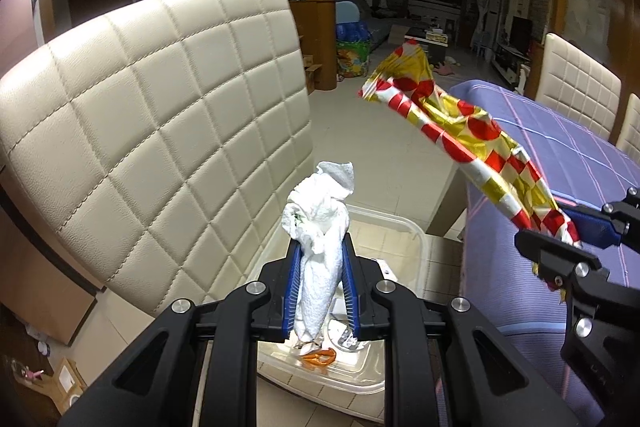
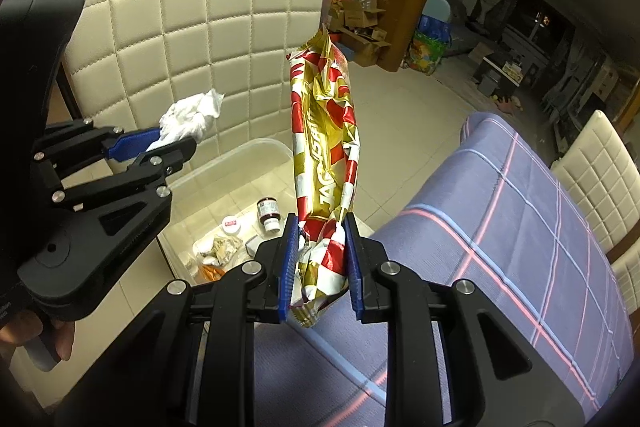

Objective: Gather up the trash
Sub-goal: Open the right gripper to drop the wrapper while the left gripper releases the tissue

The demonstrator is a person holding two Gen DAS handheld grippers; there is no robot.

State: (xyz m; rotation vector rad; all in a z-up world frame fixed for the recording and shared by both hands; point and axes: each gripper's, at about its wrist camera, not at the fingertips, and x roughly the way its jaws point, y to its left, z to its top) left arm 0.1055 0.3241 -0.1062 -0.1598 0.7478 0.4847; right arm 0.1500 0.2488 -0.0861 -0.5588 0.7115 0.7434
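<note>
Clear bin between chair and table edge, left claw clamping tissue, right claw clamping wrapper.

Readable only on the gold, red and white snack wrapper: large white capitals "TAG" running lengthwise up its lower half, then further white letters above them, too creased to make out. Same wrapper in the left wrist view turned so no lettering shows. Below and left of the wrapper, red-and-white labels on a small bottle and a round lid, print too small to read.
</note>
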